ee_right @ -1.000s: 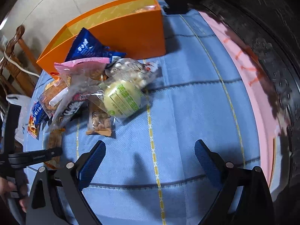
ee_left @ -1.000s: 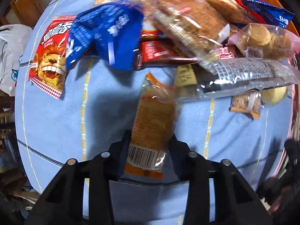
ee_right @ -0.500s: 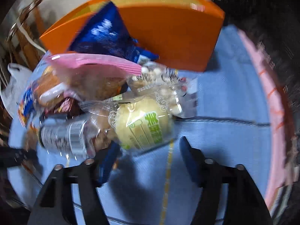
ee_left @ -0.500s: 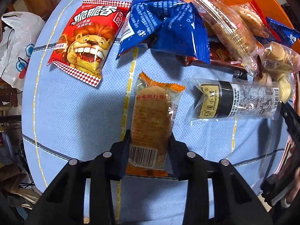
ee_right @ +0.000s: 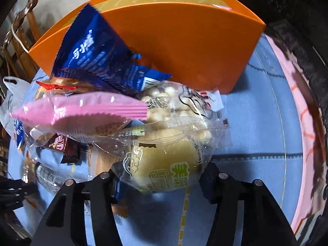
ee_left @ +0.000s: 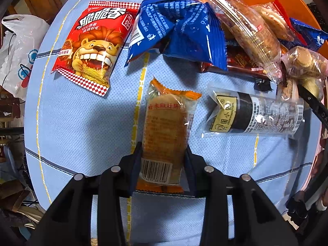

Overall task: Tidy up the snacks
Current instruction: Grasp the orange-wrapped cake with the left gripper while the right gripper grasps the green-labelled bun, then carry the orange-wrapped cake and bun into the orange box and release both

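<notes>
My left gripper (ee_left: 163, 160) is shut on the barcode end of an orange-wrapped cracker packet (ee_left: 166, 121), held over the blue cloth. In the right wrist view my right gripper (ee_right: 162, 176) is closing on a yellow bun in a clear wrapper (ee_right: 164, 164); both pads touch the wrapper. The bun sits at the near edge of a snack pile: a pink packet (ee_right: 82, 110), a blue packet (ee_right: 96, 55) and a bag of small round biscuits (ee_right: 174, 102). Behind the pile stands an orange box (ee_right: 184, 47).
In the left wrist view a red lion packet (ee_left: 92, 47), a blue packet (ee_left: 176, 26), long biscuit packs (ee_left: 252, 32) and a dark roll in clear wrap (ee_left: 254, 114) lie on the cloth. A white plastic bag (ee_left: 18, 51) hangs off the table's left edge.
My right gripper has come down and forward to the pile and narrowed around the yellow bun. My left gripper has shifted across the table with the cracker packet still held.
</notes>
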`<state>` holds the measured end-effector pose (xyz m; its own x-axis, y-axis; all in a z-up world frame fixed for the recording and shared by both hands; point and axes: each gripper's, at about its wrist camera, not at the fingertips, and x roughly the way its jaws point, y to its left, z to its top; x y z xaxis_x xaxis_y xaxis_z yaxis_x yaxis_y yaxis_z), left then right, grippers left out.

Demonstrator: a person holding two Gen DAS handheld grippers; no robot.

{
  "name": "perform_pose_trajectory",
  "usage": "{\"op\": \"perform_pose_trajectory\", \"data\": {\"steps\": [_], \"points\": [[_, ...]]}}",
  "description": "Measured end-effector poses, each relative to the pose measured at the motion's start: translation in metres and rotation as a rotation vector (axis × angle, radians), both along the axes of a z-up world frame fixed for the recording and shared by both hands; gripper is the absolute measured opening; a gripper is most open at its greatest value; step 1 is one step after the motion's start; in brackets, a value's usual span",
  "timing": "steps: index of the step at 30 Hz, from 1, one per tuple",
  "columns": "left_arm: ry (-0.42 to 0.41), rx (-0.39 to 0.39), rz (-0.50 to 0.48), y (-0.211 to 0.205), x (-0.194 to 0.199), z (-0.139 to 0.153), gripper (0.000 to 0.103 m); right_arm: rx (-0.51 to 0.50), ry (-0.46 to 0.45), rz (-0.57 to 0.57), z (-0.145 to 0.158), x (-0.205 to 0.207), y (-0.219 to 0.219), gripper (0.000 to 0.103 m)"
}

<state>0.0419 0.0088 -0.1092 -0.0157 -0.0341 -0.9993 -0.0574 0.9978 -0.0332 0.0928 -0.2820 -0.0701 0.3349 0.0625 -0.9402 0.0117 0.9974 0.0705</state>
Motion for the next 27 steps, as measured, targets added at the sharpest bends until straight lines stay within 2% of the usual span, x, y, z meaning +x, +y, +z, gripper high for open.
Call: {"op": "perform_pose_trajectory", "data": {"steps": [4, 7, 10, 12, 15, 18, 27], "points": [[-0.007, -0.020, 0.012, 0.005, -0.002, 0.001, 0.036, 0.196, 0.029, -0.085, 0.012, -0.015, -0.033, 0.056], [-0.013, -0.069, 0.031, 0.011, -0.002, 0.003, 0.035, 0.268, 0.022, -0.097, 0.026, -0.031, -0.047, 0.056], [-0.049, -0.102, 0.041, 0.018, -0.007, 0.014, 0.035, 0.299, 0.000, -0.109, 0.039, -0.046, -0.056, 0.057], [-0.106, -0.120, 0.041, 0.024, -0.009, 0.030, 0.035, 0.310, -0.006, -0.115, 0.045, -0.054, -0.054, 0.057], [-0.188, -0.119, 0.017, 0.026, -0.009, 0.054, 0.035, 0.317, -0.023, -0.114, 0.052, -0.054, -0.055, 0.057], [-0.257, -0.106, -0.019, 0.022, -0.008, 0.076, 0.035, 0.340, -0.036, -0.110, 0.060, -0.067, -0.038, 0.057], [-0.395, -0.149, -0.116, -0.010, 0.020, 0.124, 0.035, 0.397, -0.140, -0.106, 0.099, -0.049, -0.033, 0.057]]}}
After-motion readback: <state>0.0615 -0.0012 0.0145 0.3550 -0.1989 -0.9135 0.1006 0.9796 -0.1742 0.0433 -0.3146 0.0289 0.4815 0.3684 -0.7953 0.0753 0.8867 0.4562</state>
